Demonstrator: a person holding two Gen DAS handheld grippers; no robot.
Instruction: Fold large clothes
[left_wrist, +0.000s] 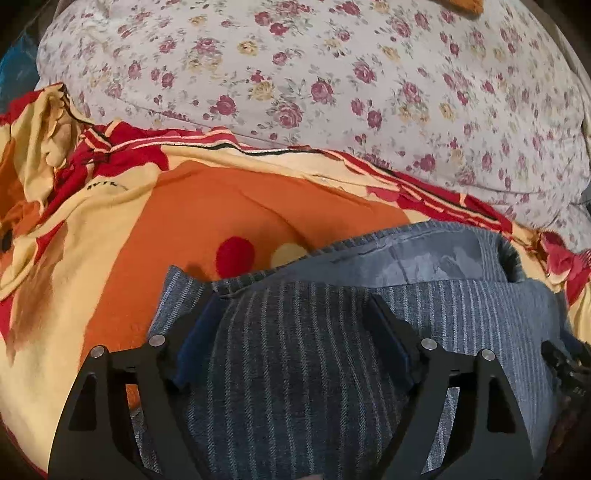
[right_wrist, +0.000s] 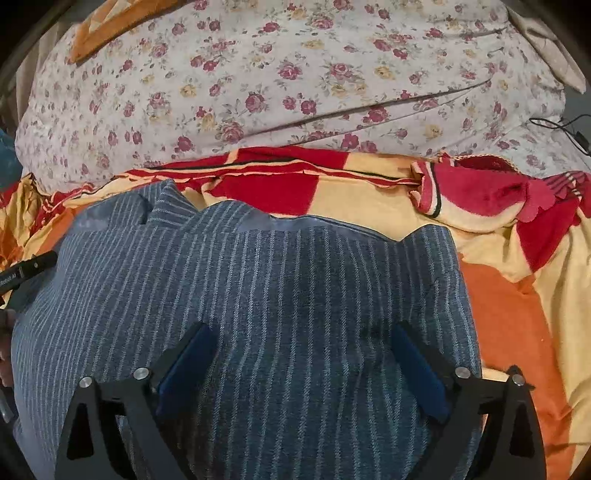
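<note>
I have the blue-grey pinstriped woven jacket lying folded on the fleece blanket with orange, cream and red patches, and I take that jacket as my landmark. My left claw hangs over the jacket's left part with its jaws spread wide, the dark blue pads standing clear of the cloth with nothing pinched between them. My right claw hangs over the jacket's middle, jaws spread just as wide, empty too. At the jacket's far edge a strip of smooth grey-blue lining shows above the striped cloth. Beyond the jacket, past the blanket's red striped border, lies the pale quilt printed with small dark red and yellow roses. Right of the jacket the blanket bunches into a red and cream fold, and farther right a thin black cable lies on the quilt.
</note>
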